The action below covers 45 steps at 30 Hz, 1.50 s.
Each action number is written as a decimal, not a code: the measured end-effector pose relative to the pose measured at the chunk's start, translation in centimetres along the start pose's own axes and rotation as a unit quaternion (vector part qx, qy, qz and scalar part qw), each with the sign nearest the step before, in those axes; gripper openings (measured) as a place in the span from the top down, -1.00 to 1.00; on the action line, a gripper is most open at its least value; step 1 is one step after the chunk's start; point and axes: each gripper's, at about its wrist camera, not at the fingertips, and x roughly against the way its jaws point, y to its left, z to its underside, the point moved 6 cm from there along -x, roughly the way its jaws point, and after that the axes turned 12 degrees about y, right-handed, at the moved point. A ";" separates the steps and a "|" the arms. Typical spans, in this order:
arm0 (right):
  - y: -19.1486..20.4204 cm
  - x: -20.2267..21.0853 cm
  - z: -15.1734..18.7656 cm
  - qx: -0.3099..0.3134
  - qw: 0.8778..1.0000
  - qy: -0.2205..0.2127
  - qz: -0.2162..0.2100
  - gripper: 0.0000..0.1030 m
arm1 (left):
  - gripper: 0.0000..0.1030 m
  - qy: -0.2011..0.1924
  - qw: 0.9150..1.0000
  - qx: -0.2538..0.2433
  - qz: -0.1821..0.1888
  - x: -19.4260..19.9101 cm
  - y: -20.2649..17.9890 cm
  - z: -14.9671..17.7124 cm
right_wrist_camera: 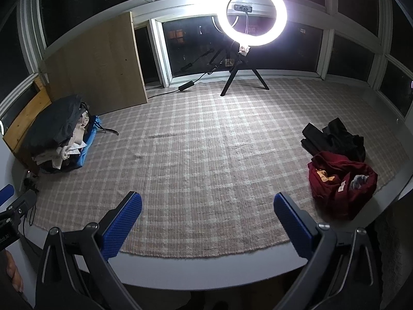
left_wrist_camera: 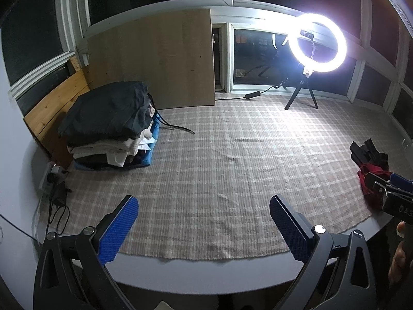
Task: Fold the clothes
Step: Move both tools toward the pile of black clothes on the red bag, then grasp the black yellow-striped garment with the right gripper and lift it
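From the left wrist view, the left gripper (left_wrist_camera: 204,226) hovers with its jaws spread wide and empty above the plaid cloth (left_wrist_camera: 219,160), the folded stack (left_wrist_camera: 111,129) sitting at the far left and the unfolded heap barely showing at the right edge. From the right wrist view, the right gripper (right_wrist_camera: 207,222) is likewise wide apart and empty, with the crumpled maroon garment (right_wrist_camera: 340,180) to its right and the black garment (right_wrist_camera: 335,137) just behind, touching it. Both look soft, limp and light, likely to sag and bunch, so a pinch on a hem or shoulder seam seems safer than the bulky middle.

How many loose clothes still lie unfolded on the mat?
2: a red garment at the mat's right edge, and a black garment just behind it. More may hide underneath.
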 end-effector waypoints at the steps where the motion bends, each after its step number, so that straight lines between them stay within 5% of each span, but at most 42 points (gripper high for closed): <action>1: 0.0 -0.2 -0.2 -0.002 1.000 0.000 0.001 -1.00 | -0.99 0.000 1.000 -0.002 0.001 -0.2 0.0 -0.3; 28: -5.5 -1.7 -3.8 -0.112 0.991 -0.012 0.071 -1.00 | -0.99 0.024 0.988 -0.127 0.087 -7.1 -7.8 -8.2; 45: -12.9 -4.2 -6.0 -0.135 0.989 -0.007 0.060 -1.00 | -0.97 0.091 0.988 -0.102 0.077 -11.2 -12.2 -8.5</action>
